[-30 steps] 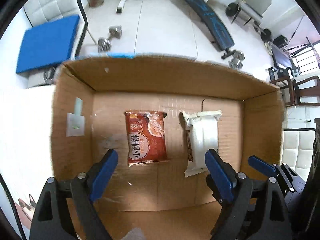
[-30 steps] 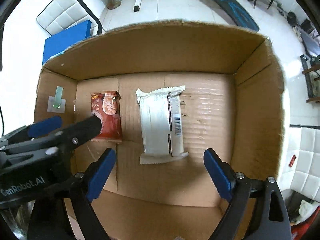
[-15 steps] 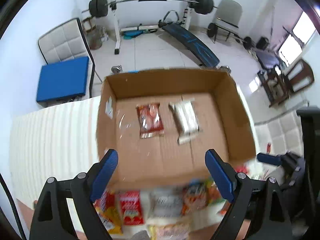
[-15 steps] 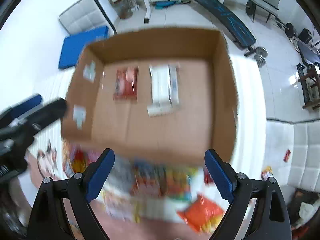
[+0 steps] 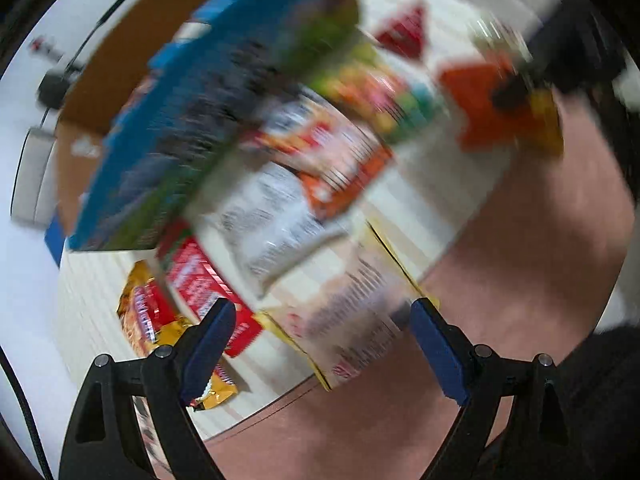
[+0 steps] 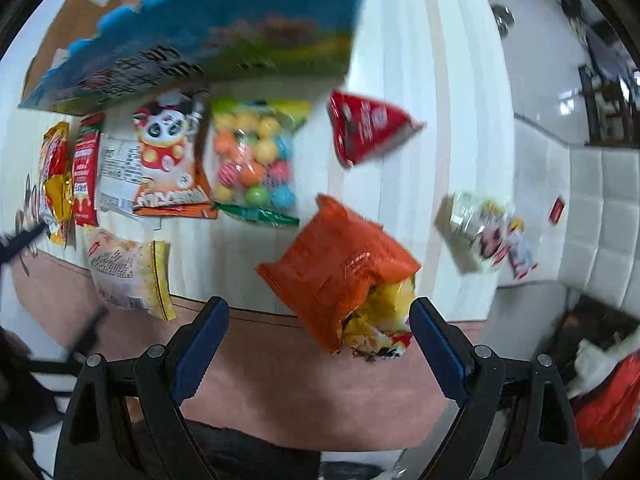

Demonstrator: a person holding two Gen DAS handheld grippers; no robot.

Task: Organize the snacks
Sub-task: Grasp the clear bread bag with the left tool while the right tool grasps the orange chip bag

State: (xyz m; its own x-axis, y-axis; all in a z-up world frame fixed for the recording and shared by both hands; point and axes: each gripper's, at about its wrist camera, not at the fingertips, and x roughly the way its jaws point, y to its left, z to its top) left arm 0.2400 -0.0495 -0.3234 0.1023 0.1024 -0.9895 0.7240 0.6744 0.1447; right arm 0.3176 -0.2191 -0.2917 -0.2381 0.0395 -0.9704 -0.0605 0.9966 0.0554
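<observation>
Loose snack packets lie on a white ribbed mat (image 6: 420,80) in front of a cardboard box (image 6: 208,40) with a blue printed outer wall. My right gripper (image 6: 318,344) is open above an orange bag (image 6: 340,264), whose near end lies between the fingertips, untouched. A bag of coloured candy balls (image 6: 256,160) and a panda packet (image 6: 172,160) lie nearer the box. In the blurred left wrist view my left gripper (image 5: 322,344) is open over a clear packet with yellow edges (image 5: 352,312), beside a red packet (image 5: 208,292).
A red triangular bag (image 6: 368,128) and a small printed packet (image 6: 484,232) lie towards the right of the mat. A yellow packet (image 6: 56,180) and a slim red one (image 6: 86,172) lie at the left. A pinkish table edge (image 6: 300,380) runs along the near side.
Both grippers have pulled back from over the box's inside to above the snacks in front of it. The left view has rolled and is blurred. Both stay open and empty.
</observation>
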